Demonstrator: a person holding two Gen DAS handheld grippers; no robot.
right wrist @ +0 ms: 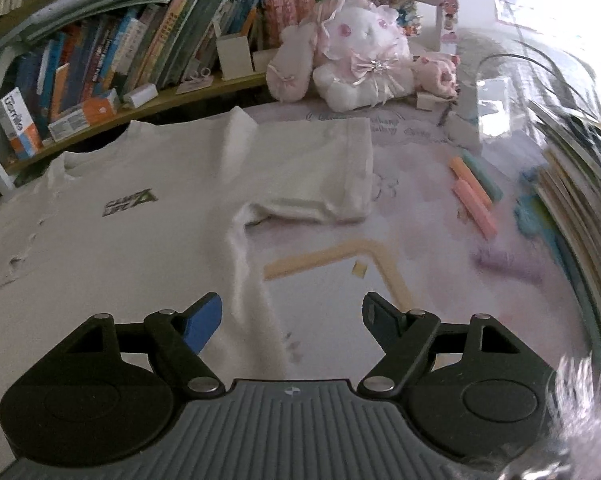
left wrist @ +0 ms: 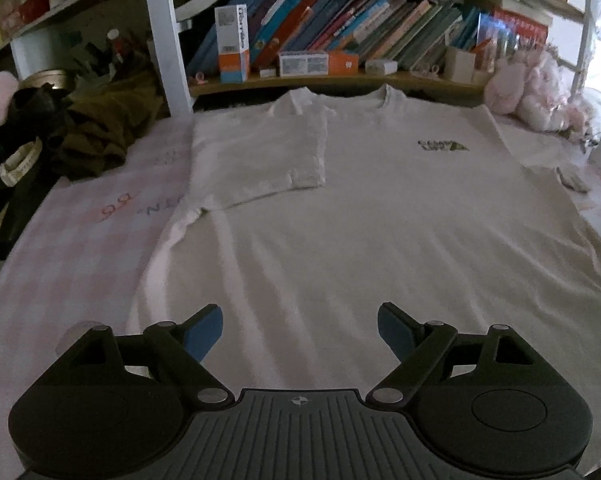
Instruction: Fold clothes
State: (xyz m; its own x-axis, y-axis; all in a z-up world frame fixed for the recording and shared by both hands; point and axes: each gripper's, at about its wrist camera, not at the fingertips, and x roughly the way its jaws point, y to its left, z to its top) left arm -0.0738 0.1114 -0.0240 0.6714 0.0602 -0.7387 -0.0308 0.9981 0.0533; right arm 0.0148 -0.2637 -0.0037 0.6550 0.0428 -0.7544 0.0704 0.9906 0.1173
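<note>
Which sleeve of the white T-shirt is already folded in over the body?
The left sleeve of the white cotton T-shirt is: it lies flat on the chest. The right sleeve lies spread outward on the pink checked sheet.

White T-shirt [left wrist: 380,220] flat, one sleeve folded

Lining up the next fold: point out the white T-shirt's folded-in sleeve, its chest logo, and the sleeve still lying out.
Folded-in white sleeve [left wrist: 256,156], left wrist view, middle of panel.
Small green chest logo [right wrist: 130,202], right wrist view, centre of print.
Outspread white sleeve [right wrist: 320,168], right wrist view, mid-fabric.
</note>
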